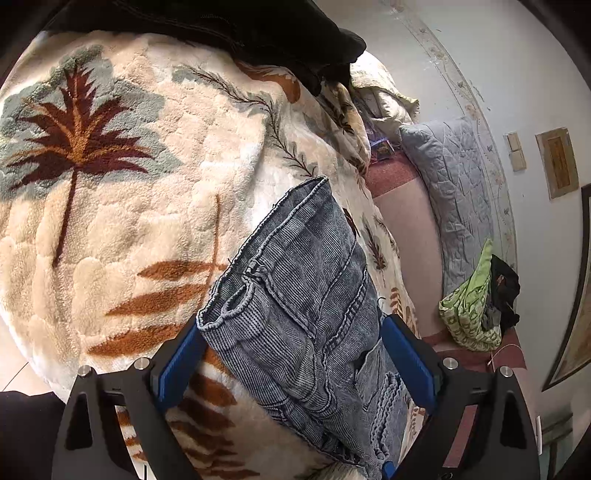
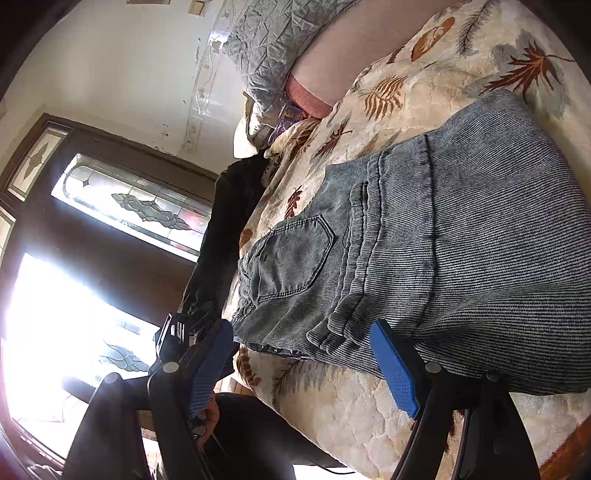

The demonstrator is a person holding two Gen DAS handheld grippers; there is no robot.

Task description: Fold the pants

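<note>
Washed blue-grey denim pants (image 1: 303, 314) lie folded on a cream leaf-print blanket (image 1: 129, 184). In the left wrist view my left gripper (image 1: 291, 350) is open, its blue fingers (image 1: 177, 369) standing on either side of the waistband end. In the right wrist view the pants (image 2: 443, 251) show a back pocket and the waistband. My right gripper (image 2: 306, 362) is open at the pants' near edge, with one blue finger (image 2: 395, 369) against the denim and the other off the bed's edge. The left gripper's body (image 2: 177, 336) shows beside it.
A dark garment (image 1: 240, 29) lies at the blanket's far end and shows in the right wrist view (image 2: 221, 240) too. A grey quilted pillow (image 1: 450, 184) leans on the wall, with a green bag (image 1: 472, 306) and dark clothes near it. A stained-glass window (image 2: 129, 206) is behind the bed.
</note>
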